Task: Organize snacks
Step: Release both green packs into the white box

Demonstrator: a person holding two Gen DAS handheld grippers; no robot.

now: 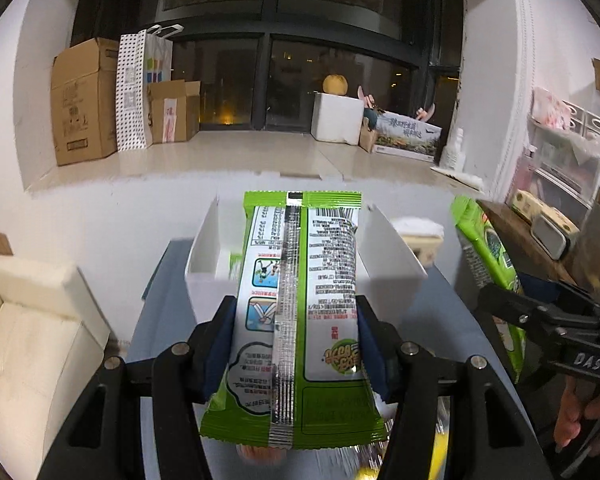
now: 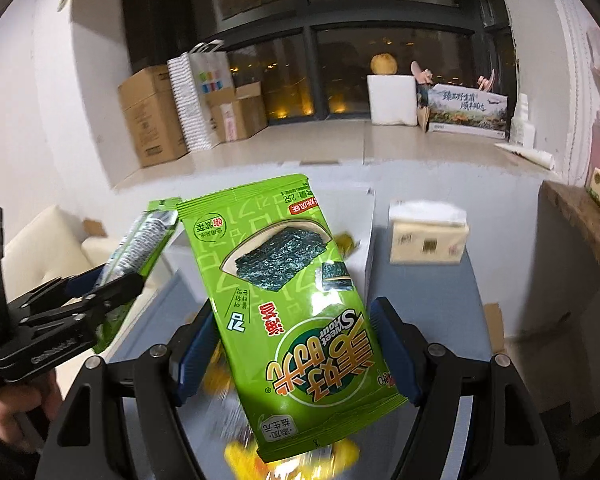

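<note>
There are two green seaweed packs, one in each gripper. The left gripper [image 1: 296,320] has its blue pads pressed on both sides of the back-up pack [image 1: 296,304] (the side with the small print and silver seam faces the camera). This pack is held up in the air over the white box [image 1: 392,248], which sits open on the blue-gray table [image 1: 440,320]. The pack's far end reaches past the box's near wall.

The right gripper [image 2: 296,344] pinches the front-up pack [image 2: 288,300] between its fingers, tilted, with the seaweed picture showing. It hangs above the table, just to the right of the other pack and apart from it.

One tissue pack [image 2: 428,236] sits on the table to the right of the box, near its side. Blurry yellow snacks [image 2: 244,452] lie under the right gripper; I cannot count them.

There is open table on the left side of the box. A cream sofa [image 1: 32,328] stands past the table's left edge.
</note>
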